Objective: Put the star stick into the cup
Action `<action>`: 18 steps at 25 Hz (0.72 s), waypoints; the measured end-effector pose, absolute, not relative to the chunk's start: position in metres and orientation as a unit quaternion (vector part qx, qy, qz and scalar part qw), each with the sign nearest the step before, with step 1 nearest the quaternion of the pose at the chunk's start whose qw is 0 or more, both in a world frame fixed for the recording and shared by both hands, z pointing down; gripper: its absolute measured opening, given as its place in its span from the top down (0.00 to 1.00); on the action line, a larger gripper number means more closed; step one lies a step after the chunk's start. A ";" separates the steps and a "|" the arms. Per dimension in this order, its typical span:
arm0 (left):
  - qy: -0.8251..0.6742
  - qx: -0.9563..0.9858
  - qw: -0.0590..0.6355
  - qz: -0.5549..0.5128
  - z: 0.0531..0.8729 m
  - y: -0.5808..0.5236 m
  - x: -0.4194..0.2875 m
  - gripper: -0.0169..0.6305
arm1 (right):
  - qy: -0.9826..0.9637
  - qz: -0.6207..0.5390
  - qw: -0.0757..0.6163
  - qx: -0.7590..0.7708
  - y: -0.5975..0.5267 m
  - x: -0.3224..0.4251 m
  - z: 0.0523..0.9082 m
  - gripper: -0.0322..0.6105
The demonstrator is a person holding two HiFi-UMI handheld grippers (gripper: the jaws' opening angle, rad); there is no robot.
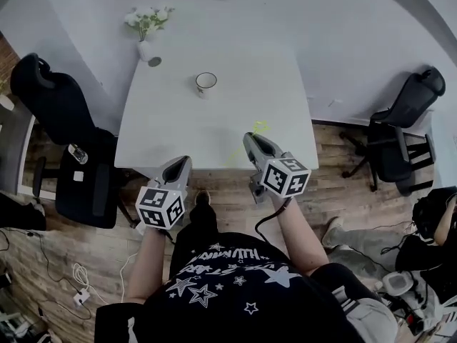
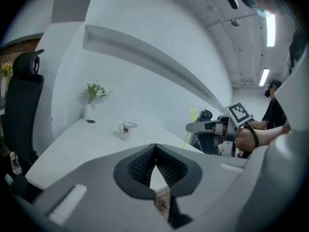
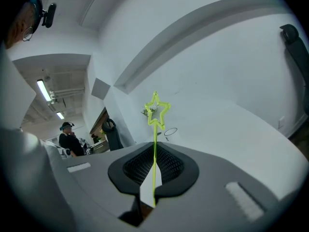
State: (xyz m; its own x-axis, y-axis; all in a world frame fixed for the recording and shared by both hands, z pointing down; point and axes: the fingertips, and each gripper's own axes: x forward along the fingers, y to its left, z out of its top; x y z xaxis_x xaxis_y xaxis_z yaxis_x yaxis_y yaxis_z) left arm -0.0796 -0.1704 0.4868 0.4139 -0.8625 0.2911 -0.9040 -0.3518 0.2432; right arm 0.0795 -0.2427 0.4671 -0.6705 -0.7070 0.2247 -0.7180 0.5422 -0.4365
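While both grippers hang at the near edge of the white table [image 1: 214, 131], its top is almost bare. The cup [image 1: 206, 83], white with a dark rim and a red mark on its side, stands upright toward the table's far edge. A white vase of flowers [image 1: 146, 47] stands at the table's far left corner, with a small dark disc [image 1: 155, 61] just beside it.

The right gripper [image 1: 251, 138] has its jaws closed on the star stick [image 3: 156, 111]. This thin yellow-green rod rises upright from between the pads, its outlined star on top, over the near right part of the table and well apart from the cup. The left gripper [image 1: 182, 161] is just short of the table's near edge. In the left gripper view its jaws meet at the tips with nothing between them.

The table stands on a wood plank floor [image 1: 335, 163] against a pale wall. One black office chair [image 1: 53, 98] stands to the table's left and another [image 1: 407, 113] to its right. Cables [image 1: 78, 274] lie on the floor on the table's near left side. In the right gripper view a person [image 3: 70, 139] stands far off beyond the table, under strip lights [image 3: 44, 90].
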 end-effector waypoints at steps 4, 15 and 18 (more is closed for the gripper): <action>-0.533 0.824 0.184 0.053 0.483 -0.215 -0.092 0.97 | -0.875 0.251 0.013 0.413 -0.283 0.069 0.463 0.90; -0.519 0.832 0.186 0.051 0.473 -0.310 -0.127 0.97 | -0.869 0.246 0.002 0.428 -0.373 0.041 0.442 0.90; -0.520 0.832 0.187 0.047 0.471 -0.332 -0.138 0.97 | -0.867 0.251 -0.009 0.429 -0.395 0.034 0.435 0.90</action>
